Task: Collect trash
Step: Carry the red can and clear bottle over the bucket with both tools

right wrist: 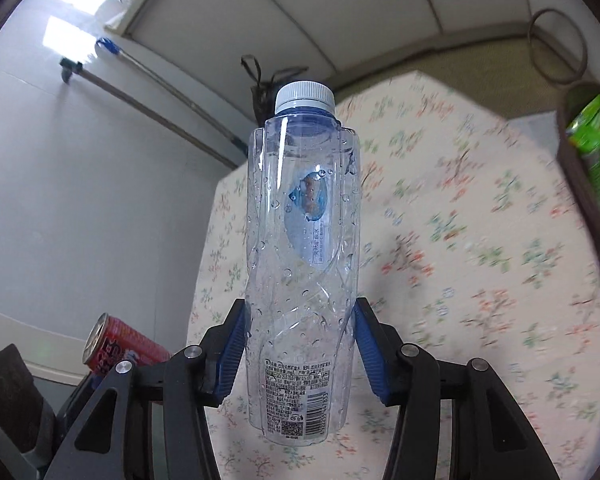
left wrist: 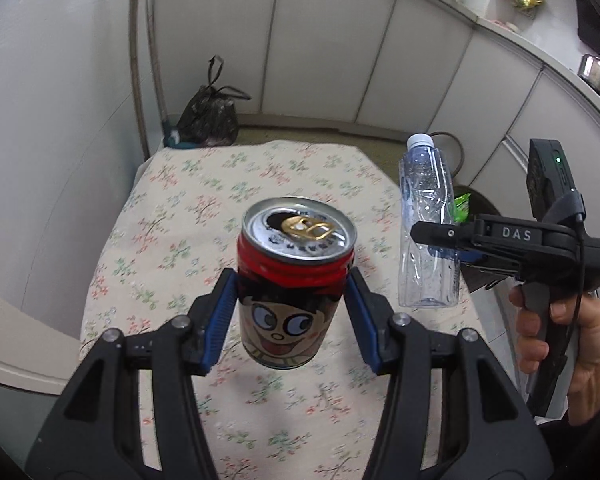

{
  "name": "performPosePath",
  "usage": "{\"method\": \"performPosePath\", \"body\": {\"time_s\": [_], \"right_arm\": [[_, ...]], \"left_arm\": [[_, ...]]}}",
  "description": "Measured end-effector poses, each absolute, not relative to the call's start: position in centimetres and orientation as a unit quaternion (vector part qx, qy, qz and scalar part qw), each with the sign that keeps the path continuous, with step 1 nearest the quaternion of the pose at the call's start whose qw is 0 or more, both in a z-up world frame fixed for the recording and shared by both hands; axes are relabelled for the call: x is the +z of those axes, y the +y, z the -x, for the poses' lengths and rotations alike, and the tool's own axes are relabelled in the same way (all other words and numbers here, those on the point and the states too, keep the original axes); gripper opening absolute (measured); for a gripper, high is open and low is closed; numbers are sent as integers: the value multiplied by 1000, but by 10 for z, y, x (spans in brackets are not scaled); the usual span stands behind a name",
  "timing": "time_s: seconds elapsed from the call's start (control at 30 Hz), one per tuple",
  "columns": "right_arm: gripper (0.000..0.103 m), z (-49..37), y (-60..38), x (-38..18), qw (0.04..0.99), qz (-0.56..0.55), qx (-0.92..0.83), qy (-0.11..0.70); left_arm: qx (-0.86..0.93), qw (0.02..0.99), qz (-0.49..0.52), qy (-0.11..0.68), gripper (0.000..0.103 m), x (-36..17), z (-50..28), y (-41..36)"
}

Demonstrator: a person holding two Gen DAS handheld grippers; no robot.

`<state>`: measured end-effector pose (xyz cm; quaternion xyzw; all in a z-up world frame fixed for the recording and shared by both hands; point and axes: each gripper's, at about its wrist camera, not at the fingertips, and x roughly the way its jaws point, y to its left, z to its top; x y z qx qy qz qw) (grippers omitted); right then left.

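Both grippers hung above the table [left wrist: 172, 208]. The left gripper [left wrist: 292, 312] clamped the can [left wrist: 288, 300]; the right gripper [right wrist: 300, 356] clamped the bottle [right wrist: 300, 240]. The 2 items could probably slip, since the wet bottle flexes and the open can may drip.

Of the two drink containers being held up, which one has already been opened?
The red cartoon-face can, held in the left gripper: its gold pull tab is lifted over a dark hole. The clear plastic bottle in the right gripper has its white cap on.
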<state>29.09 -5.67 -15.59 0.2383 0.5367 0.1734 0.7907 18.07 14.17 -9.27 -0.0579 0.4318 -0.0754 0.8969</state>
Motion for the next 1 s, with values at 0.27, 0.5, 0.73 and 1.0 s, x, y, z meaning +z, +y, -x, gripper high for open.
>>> {"method": "performPosePath", "body": {"time_s": [0.27,0.5,0.73,1.0], "right_arm": [[53,-261,-133,-98,846,-218,127,469],[53,-241,-201,-75,869,-226,83,433],[53,-232,-271,-74,875,-241,37,418],[53,-230,-329,-87,882,-235,-8,407]], "left_arm": [[-125,914,42,382,56,-58,-182,78],[-170,913,43,368,56,-51,-195,20],[-220,907,24,359,56,-54,-208,-42],[-268,892,22,364,56,-70,-237,-105]]}}
